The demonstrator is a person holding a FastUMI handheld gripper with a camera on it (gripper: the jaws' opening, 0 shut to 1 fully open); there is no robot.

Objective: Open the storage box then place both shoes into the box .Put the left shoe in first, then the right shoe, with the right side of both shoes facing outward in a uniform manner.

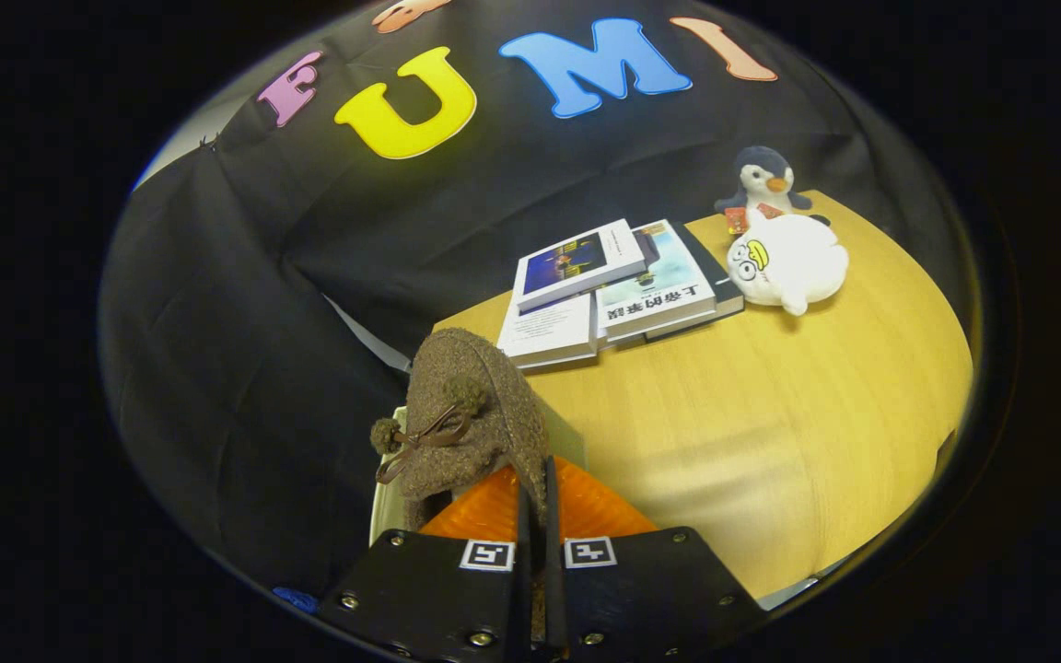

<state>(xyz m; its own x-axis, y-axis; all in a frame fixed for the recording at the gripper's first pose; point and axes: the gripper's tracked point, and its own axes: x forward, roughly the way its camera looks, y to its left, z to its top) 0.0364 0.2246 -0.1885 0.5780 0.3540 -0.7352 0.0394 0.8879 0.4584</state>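
Note:
A brown fuzzy shoe (466, 414) with pom-poms and a dark lace bow hangs toe-away just ahead of my gripper (536, 502). The two fingers are closed tight on the shoe's rim, with only a thin strip of it between them. Below the shoe I see a pale edge of the storage box (387, 502) at the table's left end; its inside is hidden by the shoe and fingers.
Wooden table (770, 433) stretches to the right. At its far side lie several stacked books (613, 290). A white plush toy (788, 262) and a penguin plush (763, 180) sit beyond them at the far right corner.

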